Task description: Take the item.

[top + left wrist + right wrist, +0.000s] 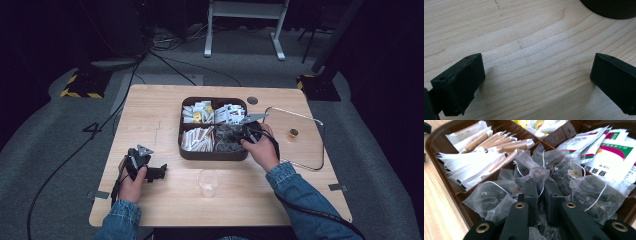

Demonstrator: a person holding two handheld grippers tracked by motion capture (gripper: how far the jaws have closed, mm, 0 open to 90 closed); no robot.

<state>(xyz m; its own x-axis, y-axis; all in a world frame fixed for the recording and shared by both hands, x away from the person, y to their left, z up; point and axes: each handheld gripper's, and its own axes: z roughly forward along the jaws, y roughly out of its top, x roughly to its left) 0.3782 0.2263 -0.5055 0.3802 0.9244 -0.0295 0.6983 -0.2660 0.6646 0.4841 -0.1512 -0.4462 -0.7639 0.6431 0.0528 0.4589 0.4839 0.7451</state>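
**Filmy mesh tea bag pinched in the tray's near-right compartment**

Your left hand-held gripper (159,172) rested released on the table (150,115), jaws wide over bare wood. Your right hand-held gripper (541,192) was clenched on a tea bag (539,173) in the tray (212,155). I'd judge it featherlight, limp and tearable, so hold its gathered top. Neighbouring bags hid its body, and whether its string snagged was unclear.

On the table (150,115) a four-compartment tray (214,156) sits at the middle, tea bags (499,195) in its near right compartment, a lid (300,145) lying to its right, a cup (208,183) in front of it, nearer the person.
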